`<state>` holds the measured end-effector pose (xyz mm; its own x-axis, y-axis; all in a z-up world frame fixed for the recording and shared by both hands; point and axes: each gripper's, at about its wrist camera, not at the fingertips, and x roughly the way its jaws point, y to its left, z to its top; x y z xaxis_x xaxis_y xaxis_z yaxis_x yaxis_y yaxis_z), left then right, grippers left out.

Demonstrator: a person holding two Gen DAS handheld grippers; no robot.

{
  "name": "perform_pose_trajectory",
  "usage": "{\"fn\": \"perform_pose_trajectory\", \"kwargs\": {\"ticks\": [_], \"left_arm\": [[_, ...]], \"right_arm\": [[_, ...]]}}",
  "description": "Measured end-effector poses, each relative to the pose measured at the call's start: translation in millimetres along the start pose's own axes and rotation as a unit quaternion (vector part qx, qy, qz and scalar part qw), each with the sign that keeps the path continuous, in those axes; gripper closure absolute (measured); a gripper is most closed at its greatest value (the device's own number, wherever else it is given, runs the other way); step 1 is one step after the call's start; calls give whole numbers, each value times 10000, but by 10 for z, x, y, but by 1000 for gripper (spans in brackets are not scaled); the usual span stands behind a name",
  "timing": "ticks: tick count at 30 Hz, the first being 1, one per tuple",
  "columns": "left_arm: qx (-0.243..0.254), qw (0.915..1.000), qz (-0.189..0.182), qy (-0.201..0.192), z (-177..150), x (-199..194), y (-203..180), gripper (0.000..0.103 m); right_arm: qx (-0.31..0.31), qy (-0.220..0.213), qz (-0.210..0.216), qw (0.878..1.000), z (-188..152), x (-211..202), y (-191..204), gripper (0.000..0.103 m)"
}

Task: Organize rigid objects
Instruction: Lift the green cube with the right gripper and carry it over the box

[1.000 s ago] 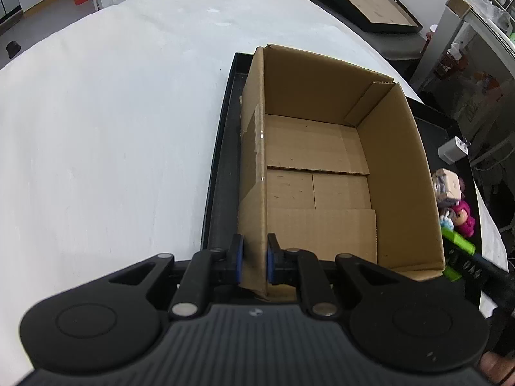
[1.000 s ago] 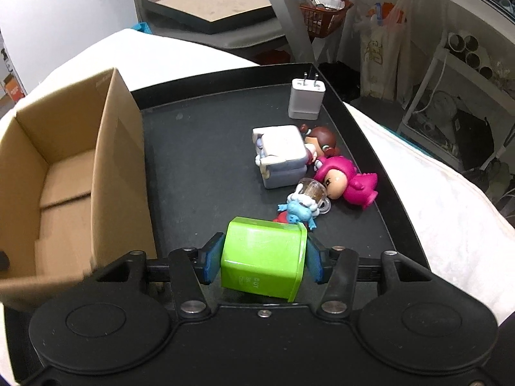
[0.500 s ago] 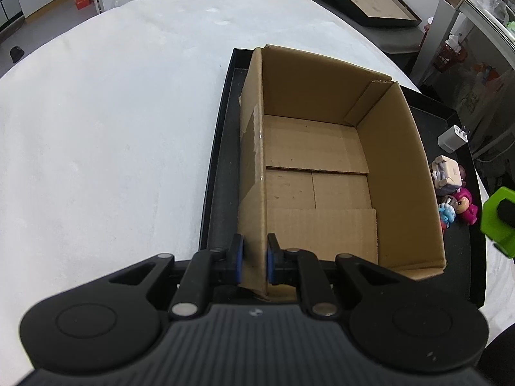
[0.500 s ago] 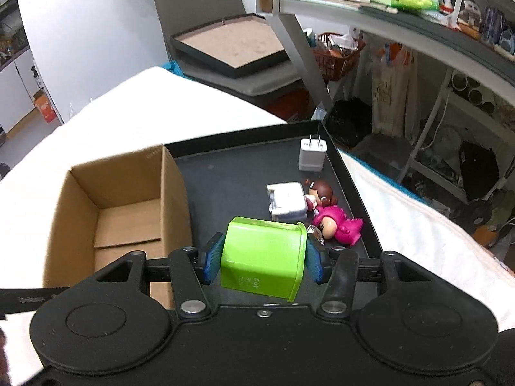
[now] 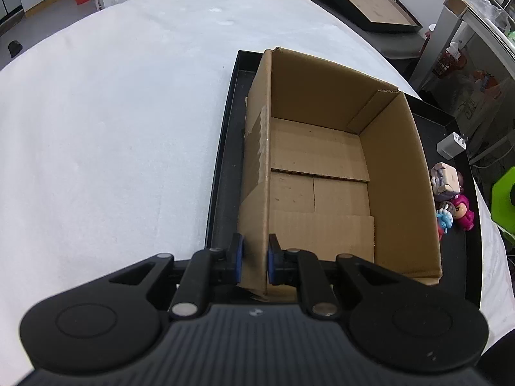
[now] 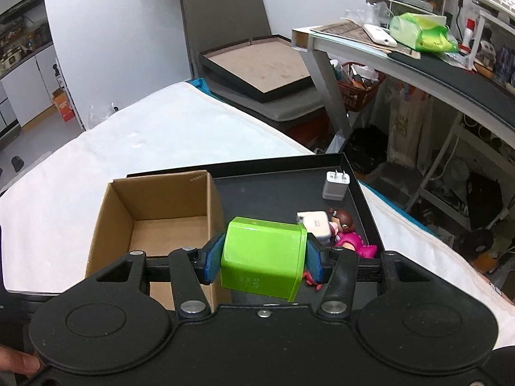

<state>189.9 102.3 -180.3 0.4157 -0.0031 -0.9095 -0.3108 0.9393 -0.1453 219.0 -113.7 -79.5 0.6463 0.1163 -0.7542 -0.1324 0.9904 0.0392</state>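
An open cardboard box [image 5: 325,173] stands empty in the left part of a black tray [image 5: 222,148]; it also shows in the right wrist view [image 6: 154,215]. My left gripper [image 5: 255,259] is shut on the box's near left wall. My right gripper [image 6: 264,255] is shut on a green plastic block [image 6: 264,257] and holds it above the tray, just right of the box; the block's edge shows in the left wrist view [image 5: 503,199]. On the tray lie a white charger [image 6: 335,185], a white cube toy [image 6: 315,223] and a pink figure [image 6: 351,241].
The tray [image 6: 289,186] lies on a white cloth-covered table [image 5: 112,112]. A small blue figure [image 5: 444,220] lies by the pink one [image 5: 462,212]. Beyond the table are a chair with a framed board [image 6: 260,64] and a cluttered desk [image 6: 402,51].
My right gripper has risen with the green block off the tray and shifted left toward the box. My left gripper has kept its hold on the box wall.
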Motion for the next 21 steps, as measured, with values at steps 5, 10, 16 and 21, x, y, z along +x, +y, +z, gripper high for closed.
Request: {"fn": "perform_pose_trajectory", "kwargs": {"ticks": [5, 10, 16, 21], "left_arm": [[-18, 10000, -20, 43, 6, 17, 18, 90], [-4, 9999, -68, 79, 12, 18, 16, 89], [-148, 9997, -173, 108, 9, 40, 84, 89], [-214, 9994, -264, 93, 1, 35, 93, 88]], "right_arm": [[-140, 31, 42, 9999, 34, 48, 137, 52], [-241, 120, 171, 9995, 68, 125, 304, 52], [-390, 187, 331, 9985, 83, 228, 523, 52], [-388, 253, 568, 9973, 117, 314, 633, 52]]}}
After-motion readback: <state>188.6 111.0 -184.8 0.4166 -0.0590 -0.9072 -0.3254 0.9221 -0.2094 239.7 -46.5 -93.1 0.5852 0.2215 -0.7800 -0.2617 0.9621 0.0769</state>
